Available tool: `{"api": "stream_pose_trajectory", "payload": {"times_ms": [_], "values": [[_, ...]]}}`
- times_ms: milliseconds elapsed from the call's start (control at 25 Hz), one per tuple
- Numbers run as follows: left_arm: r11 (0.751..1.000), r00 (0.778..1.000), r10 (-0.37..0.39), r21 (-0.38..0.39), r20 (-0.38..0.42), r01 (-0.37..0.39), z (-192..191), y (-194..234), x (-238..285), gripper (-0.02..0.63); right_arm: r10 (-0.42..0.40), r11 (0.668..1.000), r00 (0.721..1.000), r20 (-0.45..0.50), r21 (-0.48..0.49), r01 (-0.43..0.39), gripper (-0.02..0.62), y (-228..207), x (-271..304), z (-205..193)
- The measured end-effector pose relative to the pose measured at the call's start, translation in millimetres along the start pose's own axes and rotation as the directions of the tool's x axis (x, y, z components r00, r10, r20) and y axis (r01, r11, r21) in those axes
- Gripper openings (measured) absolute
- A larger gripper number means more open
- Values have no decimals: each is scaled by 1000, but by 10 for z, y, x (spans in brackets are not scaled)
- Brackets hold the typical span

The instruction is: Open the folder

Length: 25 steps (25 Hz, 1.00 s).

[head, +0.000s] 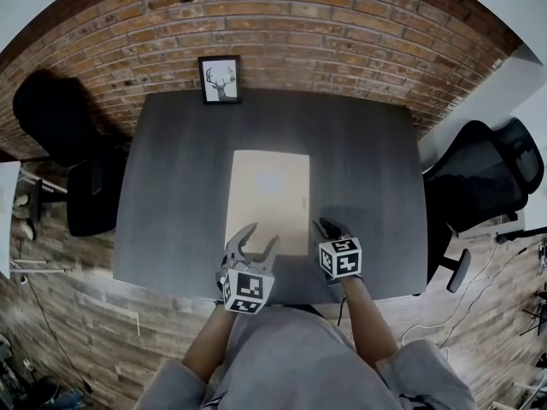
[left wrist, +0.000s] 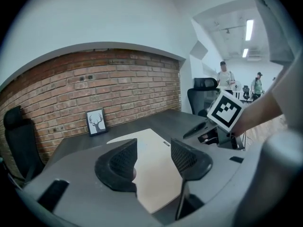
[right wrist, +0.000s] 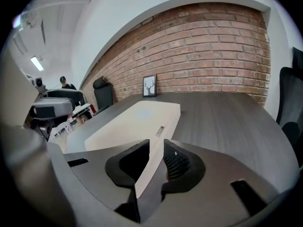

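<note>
Manila folder (head: 271,199): lies shut and flat in the middle of the dark grey worktop (head: 171,186), long sides running away from the person, near short edge close to the worktop's front.
Step in hand: the approach, by my reading. The cover is not yet lifted and neither tool has a hold.
Left tongs (head: 261,239): wide apart over the folder's near left corner, with nothing between them but the cover below.
Right tongs (head: 329,227): apart by a narrow gap, lined up on the folder's near right edge. That edge shows through the gap, and no pad is seen pressing on it.
Next move: probably pinch the top cover alone at the right-hand edge and swing it over, with the other tool pinning the back. A thin edge lying flat gives little to bite.
Container and contents: the folder is the only one here. It is closed, so whatever it holds is hidden.
Backdrop: framed deer print (head: 220,79) stands at the worktop's far edge, against a brick wall.
</note>
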<state>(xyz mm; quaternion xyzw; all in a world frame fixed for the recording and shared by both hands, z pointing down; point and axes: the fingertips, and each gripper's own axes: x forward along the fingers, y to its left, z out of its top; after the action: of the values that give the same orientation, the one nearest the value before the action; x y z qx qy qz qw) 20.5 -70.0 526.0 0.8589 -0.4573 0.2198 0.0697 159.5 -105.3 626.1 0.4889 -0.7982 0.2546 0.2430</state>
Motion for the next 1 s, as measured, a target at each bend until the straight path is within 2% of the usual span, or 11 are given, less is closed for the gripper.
{"api": "stream_pose_trajectory", "payload": {"times_ms": [360, 640, 880, 1000], "values": [[998, 998, -36, 43, -57, 38, -166, -113, 101, 233, 28, 999, 994, -107, -20, -30, 66, 30, 217, -307], [991, 991, -78, 100, -110, 89, -326, -255, 174, 239, 27, 999, 992, -122, -14, -29, 69, 37, 249, -360], [965, 971, -153, 184, -185, 187, -539, -529, 330, 252, 34, 999, 991, -126, -1, -35, 77, 33, 254, -363], [934, 954, -191, 255, -230, 249, -644, -701, 389, 259, 37, 999, 991, -129, 0, -37, 78, 31, 254, -359]]}}
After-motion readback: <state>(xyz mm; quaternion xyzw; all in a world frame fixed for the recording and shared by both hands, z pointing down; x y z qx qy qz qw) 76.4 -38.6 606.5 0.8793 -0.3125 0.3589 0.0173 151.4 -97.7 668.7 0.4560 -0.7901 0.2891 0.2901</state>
